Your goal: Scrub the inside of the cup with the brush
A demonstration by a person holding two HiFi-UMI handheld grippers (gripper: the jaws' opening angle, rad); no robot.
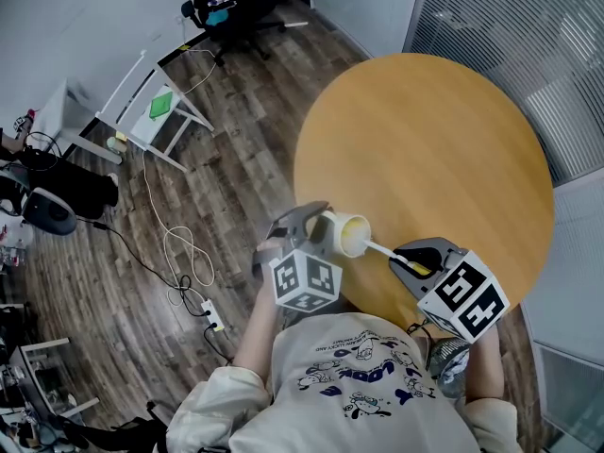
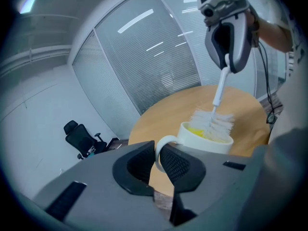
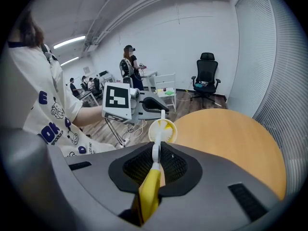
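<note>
A white cup (image 1: 345, 233) with a yellow inside is held on its side above the near edge of the round wooden table (image 1: 444, 130). My left gripper (image 1: 314, 231) is shut on the cup's handle (image 2: 161, 146). The cup (image 2: 206, 137) shows just past the left jaws. My right gripper (image 1: 412, 259) is shut on the yellow handle of a brush (image 3: 153, 174). The brush's white stem (image 1: 382, 251) runs into the cup's mouth, and its white bristles (image 2: 214, 124) sit inside the cup (image 3: 162, 130).
A black office chair (image 1: 226, 3) stands far off on the wood floor. A white stand with a green item (image 1: 156, 111) and loose cables (image 1: 179, 253) lie to the left. Glass partitions with blinds (image 1: 528, 26) run behind the table. Other people (image 3: 129, 64) stand in the room.
</note>
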